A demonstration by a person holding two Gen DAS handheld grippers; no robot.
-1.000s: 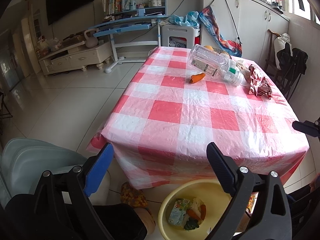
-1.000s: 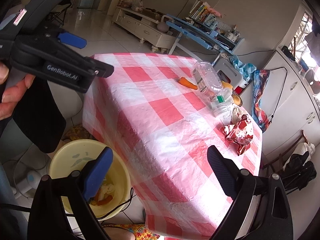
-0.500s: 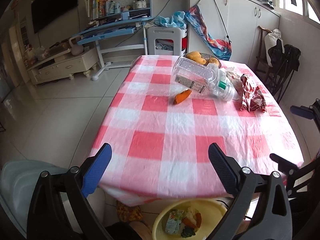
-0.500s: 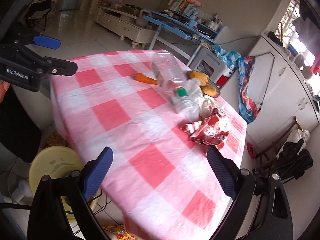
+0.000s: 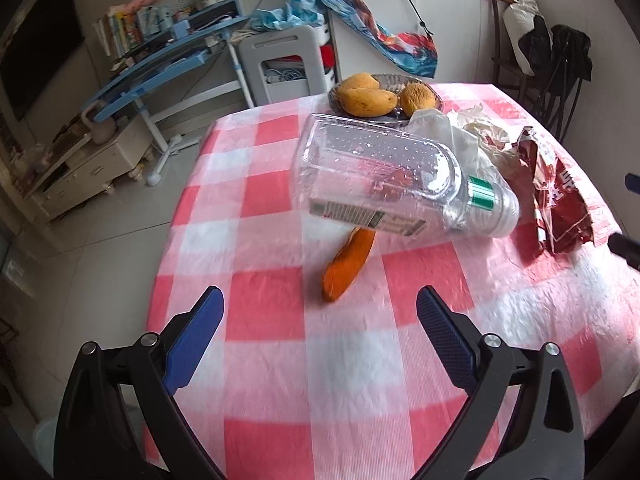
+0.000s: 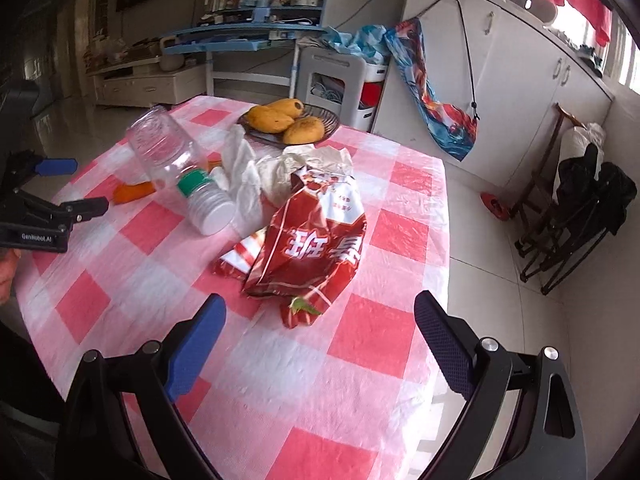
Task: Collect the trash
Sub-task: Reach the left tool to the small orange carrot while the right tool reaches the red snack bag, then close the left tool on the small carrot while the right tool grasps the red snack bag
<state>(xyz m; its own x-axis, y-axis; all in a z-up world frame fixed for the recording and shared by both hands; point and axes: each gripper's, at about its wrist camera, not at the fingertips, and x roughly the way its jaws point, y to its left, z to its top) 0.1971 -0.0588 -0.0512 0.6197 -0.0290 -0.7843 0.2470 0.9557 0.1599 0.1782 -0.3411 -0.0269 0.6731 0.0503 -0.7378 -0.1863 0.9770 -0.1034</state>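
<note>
The left gripper [image 5: 318, 314] hangs over the near part of the checked tablecloth [image 5: 280, 380] with its fingers spread wide and nothing between them; straight ahead of its gap, near but clear of the tips, lies one orange peel [image 5: 347, 268], its far end tucked under one clear plastic bottle [image 5: 384, 178] that lies on its side with its white cap toward the right finger's side; further right and beyond lies one red snack wrapper [image 5: 560, 204], with crumpled white paper [image 5: 480, 136] behind the bottle; the right gripper [image 6: 320, 316] is likewise spread and empty, and the red wrapper [image 6: 316, 244] lies just ahead of its gap, its nearest corner almost between the fingertips; the bottle [image 6: 180, 168] sits ahead and to the left of that gripper, the crumpled paper [image 6: 280, 168] beyond the wrapper; the peel [image 6: 134, 192] is mostly hidden behind the bottle there; how many sheets make up the paper heap cannot be told; the right gripper's tips barely enter the left view's edge, cut off; at the far end stands one dish [image 6: 324, 118] holding three yellow fruits [image 6: 270, 118].
</note>
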